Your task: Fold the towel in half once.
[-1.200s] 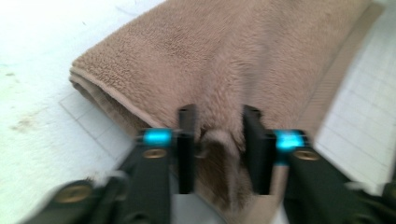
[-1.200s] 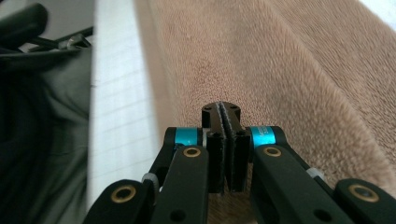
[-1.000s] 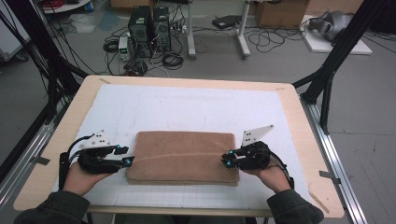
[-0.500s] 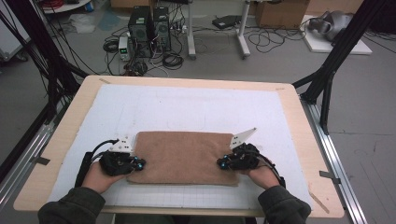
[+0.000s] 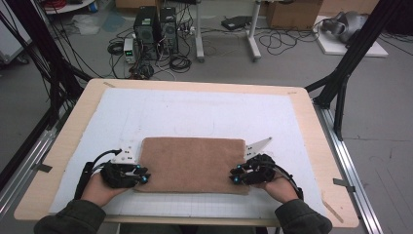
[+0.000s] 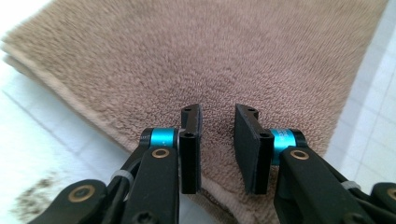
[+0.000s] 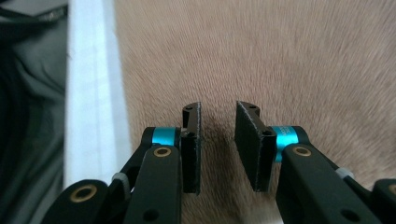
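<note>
Both sets of fingers (image 6: 191, 140) stand narrowly parted and have just been opening, with nothing pinched, over the near corners of the folded brown towel (image 5: 192, 163) on the bench (image 5: 311, 112). Closing now, the left gripper (image 5: 141, 176) and right gripper (image 5: 235, 176) may catch only the top layer, spoiling the fold.

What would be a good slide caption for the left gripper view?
Left claw, jaws apart with nothing pinched, poised over the near edge of a folded brown towel.

I have both forearms low, coming in from the near edge. My left gripper (image 5: 141, 177) and right gripper (image 5: 235, 176) point inward toward each other; both sets of jaws have just been opening and stand slightly apart, gripping nothing.
</note>
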Action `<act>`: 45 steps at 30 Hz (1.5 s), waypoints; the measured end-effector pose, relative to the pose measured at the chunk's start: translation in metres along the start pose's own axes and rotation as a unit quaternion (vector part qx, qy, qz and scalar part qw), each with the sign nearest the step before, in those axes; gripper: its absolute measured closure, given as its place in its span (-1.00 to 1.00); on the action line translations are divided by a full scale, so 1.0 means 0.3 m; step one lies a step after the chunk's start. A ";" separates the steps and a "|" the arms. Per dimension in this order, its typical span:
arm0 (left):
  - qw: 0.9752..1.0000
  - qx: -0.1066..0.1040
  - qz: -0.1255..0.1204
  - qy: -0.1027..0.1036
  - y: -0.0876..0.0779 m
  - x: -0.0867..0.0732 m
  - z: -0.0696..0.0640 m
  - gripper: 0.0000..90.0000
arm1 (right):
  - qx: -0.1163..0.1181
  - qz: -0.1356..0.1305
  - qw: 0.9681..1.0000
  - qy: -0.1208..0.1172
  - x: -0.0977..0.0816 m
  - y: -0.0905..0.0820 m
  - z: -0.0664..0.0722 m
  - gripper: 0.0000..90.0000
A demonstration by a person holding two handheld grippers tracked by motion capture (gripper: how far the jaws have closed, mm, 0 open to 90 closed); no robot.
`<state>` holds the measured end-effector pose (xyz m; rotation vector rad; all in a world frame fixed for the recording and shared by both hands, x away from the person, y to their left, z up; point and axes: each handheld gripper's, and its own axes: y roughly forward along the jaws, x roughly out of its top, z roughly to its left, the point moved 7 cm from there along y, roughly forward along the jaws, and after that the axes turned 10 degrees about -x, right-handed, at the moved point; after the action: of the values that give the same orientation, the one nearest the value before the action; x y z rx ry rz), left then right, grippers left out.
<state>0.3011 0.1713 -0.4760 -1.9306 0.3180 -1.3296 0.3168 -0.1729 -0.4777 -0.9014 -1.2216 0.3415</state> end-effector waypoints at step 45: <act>0.989 0.097 -0.079 -0.074 0.006 0.122 0.309 -0.12 | -0.145 -0.058 0.984 0.085 0.094 -0.018 -0.317 -0.33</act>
<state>0.3986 0.1899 -0.4679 -1.9064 -0.0375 -1.2585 0.4118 -0.1963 -0.4611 -1.0804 -1.1760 -0.0095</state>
